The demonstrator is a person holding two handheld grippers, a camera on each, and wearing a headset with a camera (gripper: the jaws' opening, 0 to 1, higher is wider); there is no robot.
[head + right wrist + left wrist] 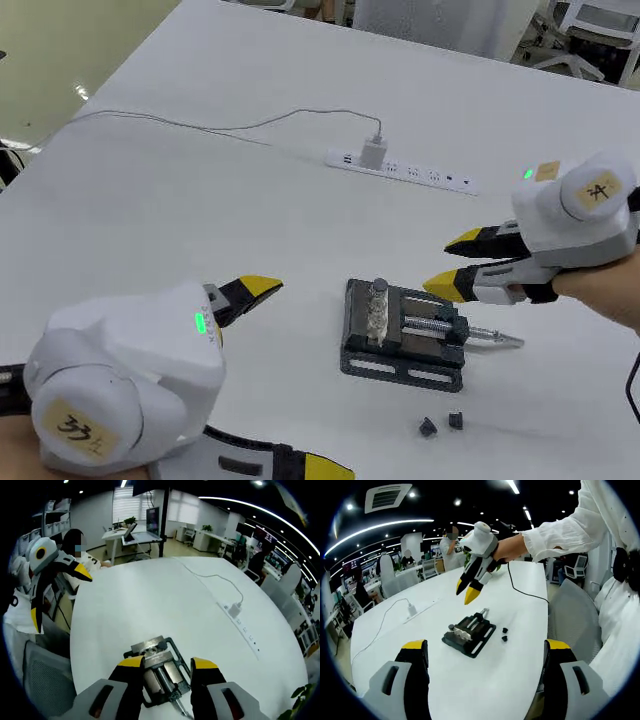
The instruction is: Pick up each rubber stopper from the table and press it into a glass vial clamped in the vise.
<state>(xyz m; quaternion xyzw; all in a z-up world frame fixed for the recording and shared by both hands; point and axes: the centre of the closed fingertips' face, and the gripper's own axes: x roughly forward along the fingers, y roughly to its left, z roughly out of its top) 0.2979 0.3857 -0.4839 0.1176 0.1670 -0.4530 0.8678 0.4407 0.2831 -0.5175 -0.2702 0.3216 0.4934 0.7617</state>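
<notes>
Left gripper (295, 378) released, empty; right gripper (447, 263) released above vise (405, 345); stoppers (440, 424) just beside; bare table (250, 200) beyond.

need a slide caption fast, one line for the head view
Left hand-held gripper and right hand-held gripper, open, flank a vise clamping a glass vial; two rubber stoppers lie nearby.

- Left gripper (305, 377): body cut off by the bottom edge, lower left of the head view; my lower jaw's tip runs off that same edge.
- Right gripper (444, 263): rear cut off by the right edge.
- Vise (155, 647): near end hidden behind my right jaws, bottom centre of the right gripper view.
- Vial (378, 312): top and contents too small to make out.
- Two stoppers (428, 428) (456, 421): shape too small to tell.
- Power strip (400, 170): sockets too small to tell.
</notes>
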